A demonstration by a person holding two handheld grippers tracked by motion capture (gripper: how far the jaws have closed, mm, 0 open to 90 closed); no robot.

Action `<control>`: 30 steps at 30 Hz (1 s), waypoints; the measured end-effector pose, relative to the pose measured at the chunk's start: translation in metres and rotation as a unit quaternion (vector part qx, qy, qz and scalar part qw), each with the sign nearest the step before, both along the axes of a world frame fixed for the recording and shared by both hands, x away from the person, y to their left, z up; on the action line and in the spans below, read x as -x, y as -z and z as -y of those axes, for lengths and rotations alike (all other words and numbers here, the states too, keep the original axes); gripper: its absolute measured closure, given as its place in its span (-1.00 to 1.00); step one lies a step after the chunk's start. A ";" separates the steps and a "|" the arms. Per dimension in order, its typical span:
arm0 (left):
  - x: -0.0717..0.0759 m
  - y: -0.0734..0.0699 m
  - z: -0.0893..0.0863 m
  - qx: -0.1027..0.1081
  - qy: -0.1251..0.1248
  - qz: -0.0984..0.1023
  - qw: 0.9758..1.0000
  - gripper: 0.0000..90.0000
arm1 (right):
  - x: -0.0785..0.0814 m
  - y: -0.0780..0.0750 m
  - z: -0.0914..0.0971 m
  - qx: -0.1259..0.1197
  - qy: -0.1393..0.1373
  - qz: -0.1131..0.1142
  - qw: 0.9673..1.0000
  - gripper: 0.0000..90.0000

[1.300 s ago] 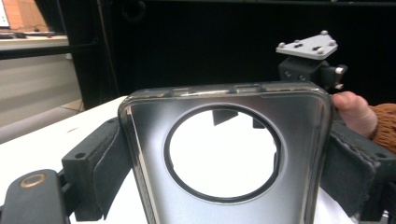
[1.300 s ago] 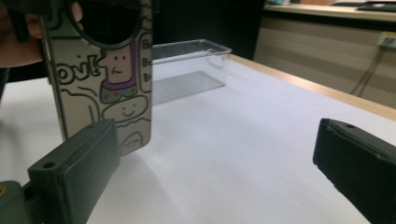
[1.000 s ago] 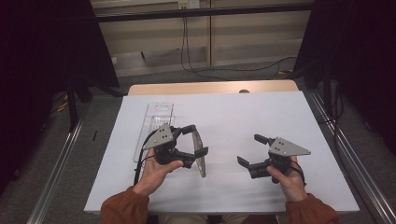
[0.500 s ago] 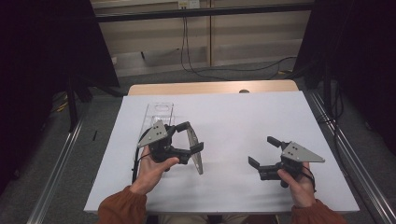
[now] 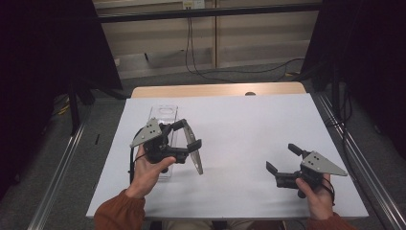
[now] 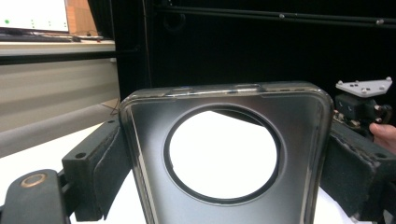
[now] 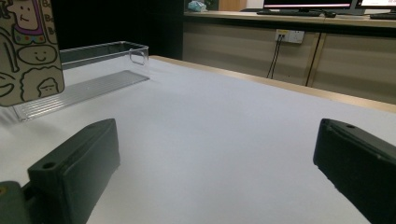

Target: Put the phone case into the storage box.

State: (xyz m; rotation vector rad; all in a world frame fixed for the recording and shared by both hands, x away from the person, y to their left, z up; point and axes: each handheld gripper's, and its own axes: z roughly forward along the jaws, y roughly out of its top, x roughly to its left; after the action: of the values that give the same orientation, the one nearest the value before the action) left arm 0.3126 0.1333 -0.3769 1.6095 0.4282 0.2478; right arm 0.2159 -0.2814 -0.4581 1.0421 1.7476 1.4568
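My left gripper [image 5: 188, 137] is shut on a clear phone case [image 5: 195, 152], held on edge just above the white table [image 5: 249, 120]. In the left gripper view the case [image 6: 149, 140] stands between the jaws, inner side toward the camera, with a large round hole in it. From the right gripper view the case's printed cartoon back [image 7: 28, 60] is at the far left. My right gripper [image 5: 282, 157] is open and holds nothing, low over the table near the front right. Its two pads [image 7: 74, 163] stand wide apart over bare white surface.
A clear plastic tray [image 5: 163, 112] lies on the table's left side, just behind the left gripper; its wall [image 7: 93, 51] rises beyond the case. Across the table, the left gripper view shows the right gripper [image 6: 362, 100]. Metal rails run along both table sides.
The right gripper has drawn back toward the front right corner of the table. The left gripper has shifted a little left with the case still in it.
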 end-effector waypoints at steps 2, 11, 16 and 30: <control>-0.001 -0.003 -0.004 -0.001 -0.007 -0.003 1.000 -0.74 | 0.002 0.000 0.003 0.001 0.010 0.003 1.000 -1.00; -0.006 -0.011 -0.017 0.003 -0.026 -0.012 1.000 -0.74 | 0.005 0.003 0.009 0.000 0.009 0.000 1.000 -1.00; -0.006 -0.018 -0.024 0.005 -0.038 -0.014 0.999 -0.74 | 0.006 0.002 0.010 -0.001 0.016 0.001 1.000 -1.00; -0.010 -0.043 -0.042 0.001 -0.085 -0.010 0.996 -0.74 | 0.013 0.000 0.022 -0.018 0.032 0.000 0.999 -1.00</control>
State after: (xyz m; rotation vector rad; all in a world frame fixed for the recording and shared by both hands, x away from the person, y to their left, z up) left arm 0.3230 0.1757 -0.3336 1.5759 0.5812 0.3598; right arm 0.2027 -0.3034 -0.4580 1.1066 1.6784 1.4521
